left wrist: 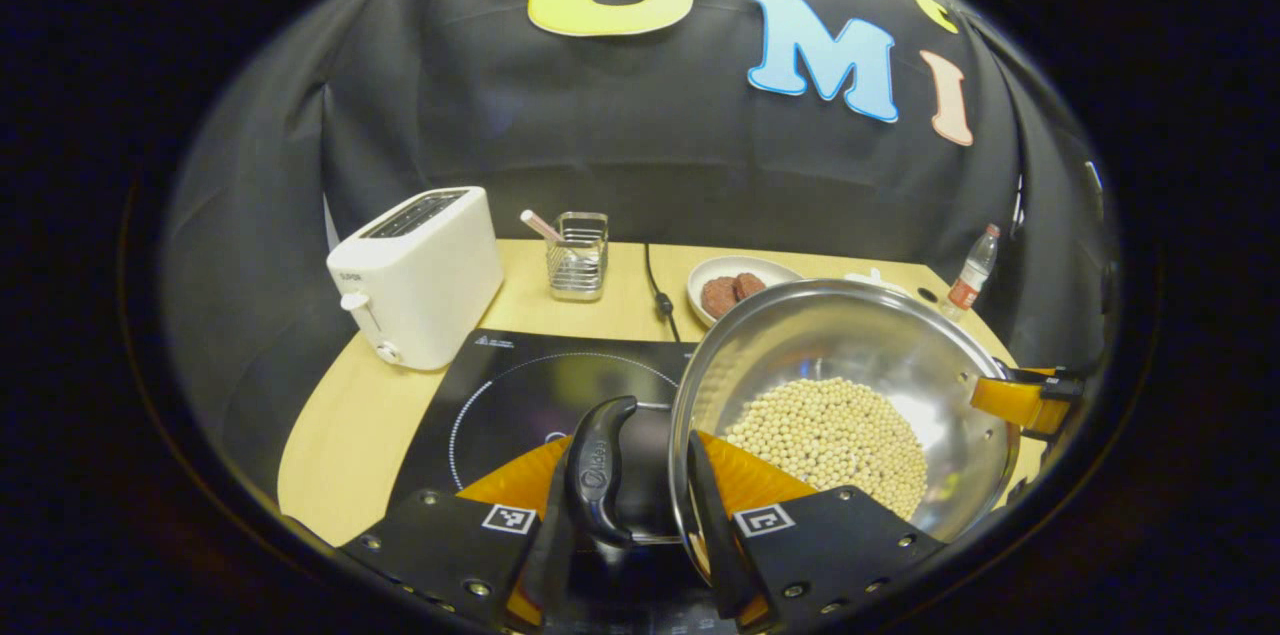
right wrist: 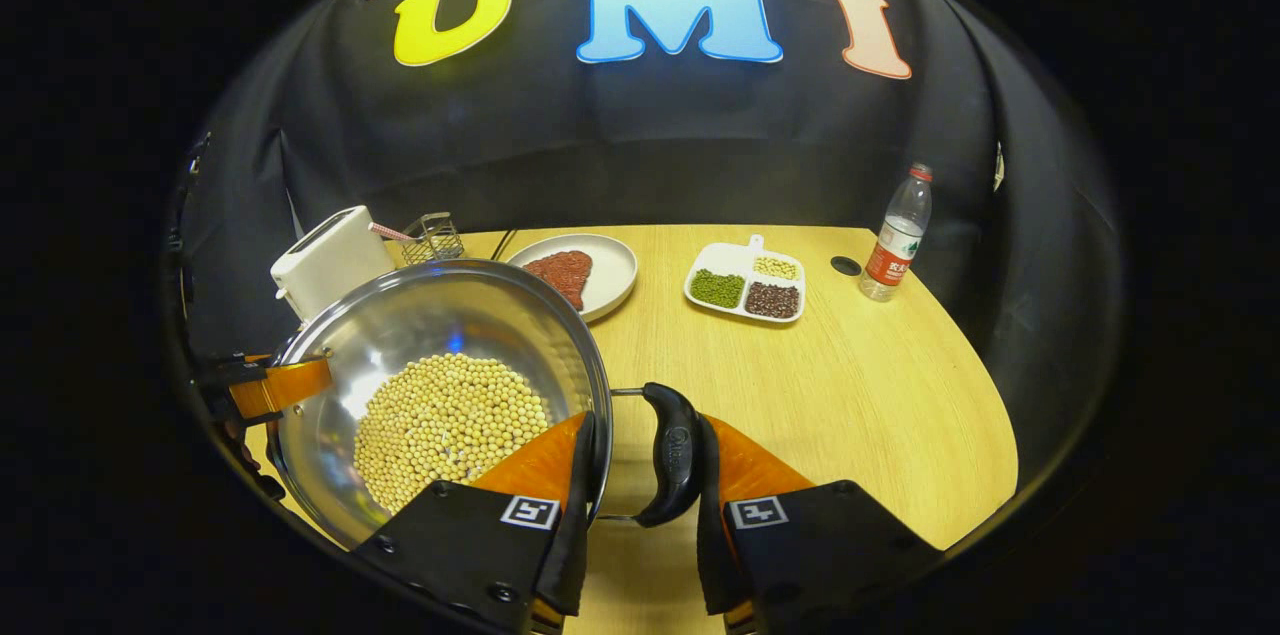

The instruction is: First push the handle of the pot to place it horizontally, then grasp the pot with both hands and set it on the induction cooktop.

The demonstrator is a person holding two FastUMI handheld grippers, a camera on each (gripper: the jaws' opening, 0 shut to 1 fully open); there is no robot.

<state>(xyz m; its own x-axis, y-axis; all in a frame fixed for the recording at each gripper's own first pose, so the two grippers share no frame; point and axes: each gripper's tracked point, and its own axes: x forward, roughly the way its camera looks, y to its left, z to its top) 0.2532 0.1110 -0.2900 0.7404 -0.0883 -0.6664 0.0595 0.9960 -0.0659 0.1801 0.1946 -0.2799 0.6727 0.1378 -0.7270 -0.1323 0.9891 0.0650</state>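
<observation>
The round stainless-steel pot [left wrist: 860, 385], holding a layer of pale yellow soybeans [left wrist: 830, 435], is held above the right edge of the black glass induction cooktop [left wrist: 520, 395]. The left gripper [left wrist: 645, 515] has its fingers on either side of the pot's black left side handle [left wrist: 598, 475], the right-hand finger lying against the pot rim; whether both fingers press the handle cannot be told. The right gripper [right wrist: 640, 505] stands the same way at the black right side handle [right wrist: 668, 455], one finger at the rim, one just outside the handle.

Behind the cooktop on the light wooden table [left wrist: 340, 435] stand a white two-slot toaster [left wrist: 415, 275] and a wire utensil holder [left wrist: 578, 255]; a black cord [left wrist: 660, 300] runs between holder and white plate of reddish-brown patties [left wrist: 735, 290].

The right gripper view adds a white divided tray of green, dark red and pale beans [right wrist: 745, 283] and a clear plastic bottle with a red label [right wrist: 895, 235], both well apart from the pot. The label and the handle's embossed mark are too small to read.
</observation>
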